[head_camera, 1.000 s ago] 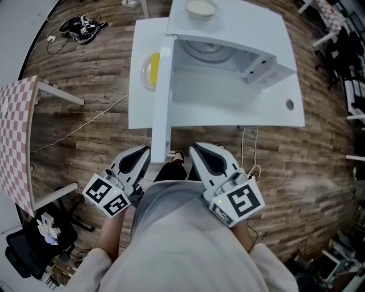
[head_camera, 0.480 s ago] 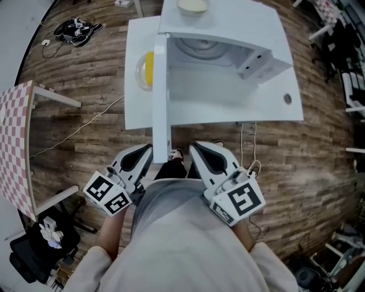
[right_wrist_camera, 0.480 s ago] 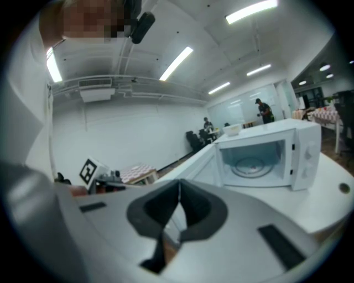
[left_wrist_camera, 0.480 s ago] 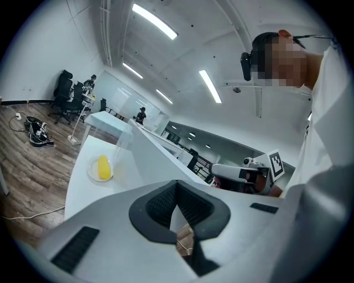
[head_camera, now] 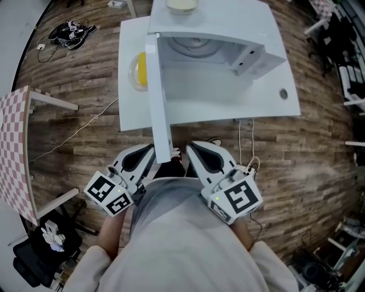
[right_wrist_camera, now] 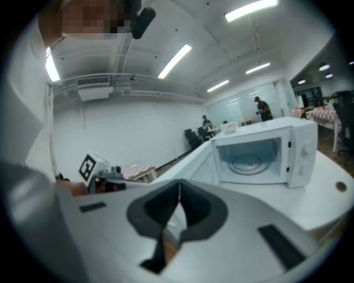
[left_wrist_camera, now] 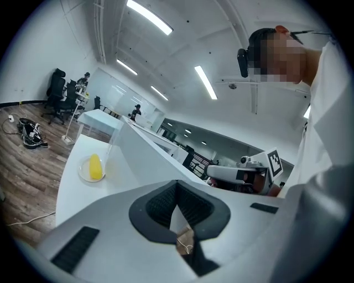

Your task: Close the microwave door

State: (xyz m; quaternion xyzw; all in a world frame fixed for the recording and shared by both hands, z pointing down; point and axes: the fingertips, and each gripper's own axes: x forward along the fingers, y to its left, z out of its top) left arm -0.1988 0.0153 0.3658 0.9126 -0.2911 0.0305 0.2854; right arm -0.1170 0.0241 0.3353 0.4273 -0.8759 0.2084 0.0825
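The white microwave (head_camera: 228, 40) stands on a white table (head_camera: 268, 108), its cavity open toward me. Its door (head_camera: 158, 97) is swung wide open, edge-on, and points at me; the door's free end sits just above and between my two grippers. My left gripper (head_camera: 144, 153) and right gripper (head_camera: 195, 150) are held close to my body at the table's near edge, both shut and empty. The right gripper view looks over shut jaws (right_wrist_camera: 178, 200) at the microwave (right_wrist_camera: 265, 152) and its door (right_wrist_camera: 193, 163). The left gripper view shows shut jaws (left_wrist_camera: 177, 193) and the door (left_wrist_camera: 146, 157).
A bowl (head_camera: 182, 4) rests on top of the microwave. A clear plate with a yellow item (head_camera: 138, 71) lies left of the door, and shows as the yellow item (left_wrist_camera: 95, 166) in the left gripper view. A checkered table (head_camera: 14, 142) stands left; cables (head_camera: 71, 28) lie on the wooden floor.
The table and microwave have drawn nearer in the head view, so the open door's end now reaches down between the grippers. Both grippers stay shut and hardly move.
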